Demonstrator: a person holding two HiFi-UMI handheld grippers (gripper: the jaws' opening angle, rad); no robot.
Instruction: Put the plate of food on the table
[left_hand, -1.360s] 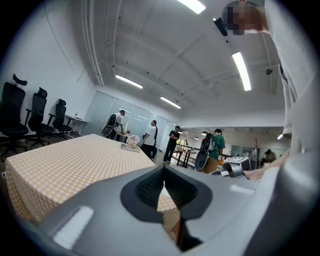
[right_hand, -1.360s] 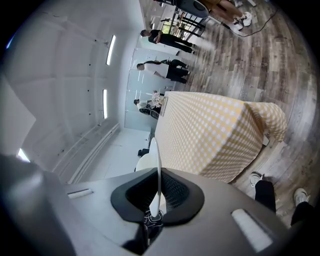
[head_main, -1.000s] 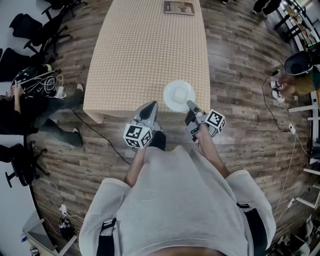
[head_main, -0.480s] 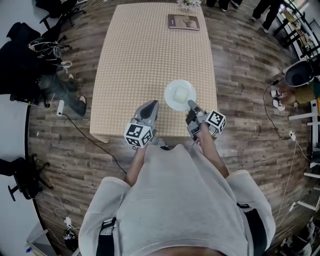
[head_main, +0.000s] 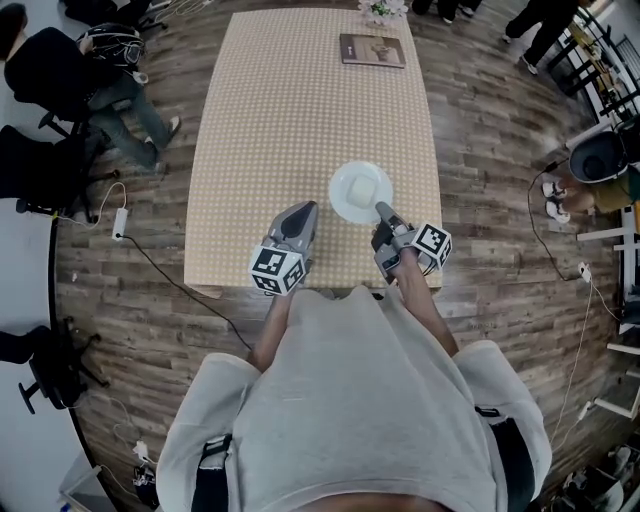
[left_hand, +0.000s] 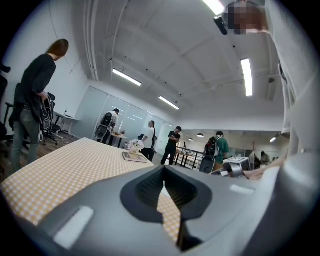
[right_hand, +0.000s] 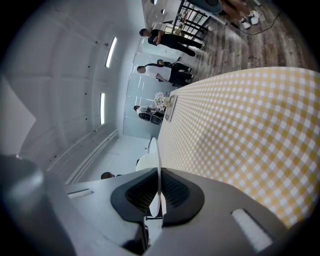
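Closer than a second ago, the table (head_main: 280, 120) now has its near edge right under my arms. Its checked cloth runs ahead over a plank floor (head_main: 490, 150), with a booklet (head_main: 372, 50) at the far end and people around the room's edges. The plate of food (head_main: 341, 200) hangs over the table's near right part, its near rim pinched in my right tongs (head_main: 380, 209). My left tongs (head_main: 305, 210), just left of the plate, are closed on nothing.

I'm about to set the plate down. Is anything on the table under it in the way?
Nothing visible is in the way. The plate, gripped at its rim by the right gripper, is over a bare stretch of the checked table. The only other things on the table, a booklet and flowers, sit at the far end.
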